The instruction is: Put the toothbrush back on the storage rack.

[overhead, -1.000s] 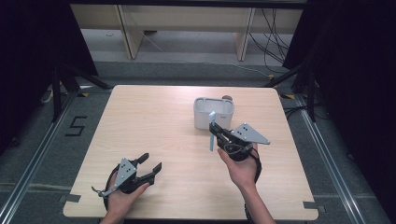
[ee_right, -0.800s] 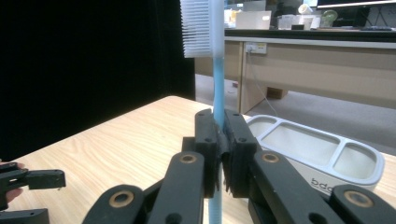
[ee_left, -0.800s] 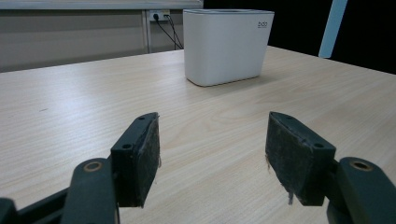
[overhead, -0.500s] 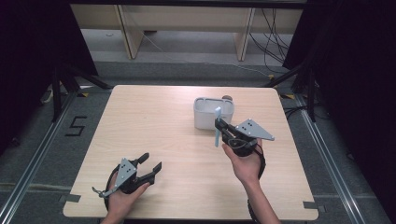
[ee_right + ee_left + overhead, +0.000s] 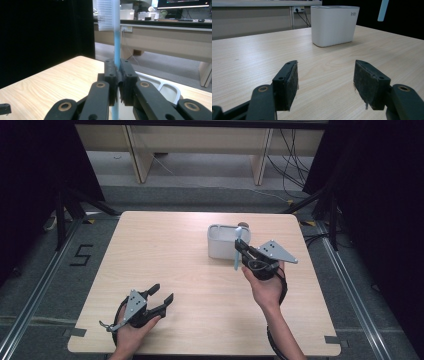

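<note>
A light-blue toothbrush (image 5: 236, 254) with white bristles (image 5: 106, 15) stands nearly upright, and my right gripper (image 5: 242, 251) is shut on its handle (image 5: 116, 42). It hovers just in front of the right end of a white, divided holder (image 5: 220, 245) on the far right part of the wooden table (image 5: 165, 245). The holder's rim (image 5: 162, 86) lies just beyond my right gripper (image 5: 119, 75). My left gripper (image 5: 162, 296) rests open near the front left edge. Between its pads (image 5: 289, 85) is only bare tabletop. The holder (image 5: 334, 25) stands far ahead, with the brush's end (image 5: 383, 10) beside it.
A small brown object (image 5: 243, 225) peeks out behind the holder. Black curtains flank the table, cables (image 5: 292, 150) lie on the floor beyond it, and a wooden bench (image 5: 200, 145) stands at the back. A taped "5" (image 5: 81, 255) marks the floor at left.
My right gripper has carried the toothbrush a little farther from the person, closer to the holder. The left gripper has stayed put.
</note>
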A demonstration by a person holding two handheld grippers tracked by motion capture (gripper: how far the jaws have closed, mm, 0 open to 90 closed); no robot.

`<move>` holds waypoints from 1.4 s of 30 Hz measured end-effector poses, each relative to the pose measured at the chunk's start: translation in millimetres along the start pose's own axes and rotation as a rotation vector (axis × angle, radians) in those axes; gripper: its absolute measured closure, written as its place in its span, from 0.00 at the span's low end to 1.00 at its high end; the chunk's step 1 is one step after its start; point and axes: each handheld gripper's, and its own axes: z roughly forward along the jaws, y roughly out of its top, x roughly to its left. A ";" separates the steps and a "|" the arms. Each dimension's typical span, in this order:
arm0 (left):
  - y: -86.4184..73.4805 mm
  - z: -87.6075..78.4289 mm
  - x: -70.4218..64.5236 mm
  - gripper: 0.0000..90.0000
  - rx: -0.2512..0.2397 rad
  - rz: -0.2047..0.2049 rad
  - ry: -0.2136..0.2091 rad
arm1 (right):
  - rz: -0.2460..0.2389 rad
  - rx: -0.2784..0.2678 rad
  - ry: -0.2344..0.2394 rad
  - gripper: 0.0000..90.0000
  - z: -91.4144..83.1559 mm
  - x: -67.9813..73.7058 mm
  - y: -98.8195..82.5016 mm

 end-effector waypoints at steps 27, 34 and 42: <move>-0.5 1.8 0.5 0.40 -0.014 -0.009 -0.002 | -0.012 -0.022 -0.063 0.96 14.6 -23.5 16.3; -0.5 2.1 0.4 0.40 -0.014 -0.007 0.001 | -0.011 -0.032 -0.087 0.96 16.3 -28.9 22.7; 0.2 0.6 0.3 0.40 0.005 -0.004 0.002 | -0.017 -0.030 -0.097 0.96 18.6 -34.1 24.5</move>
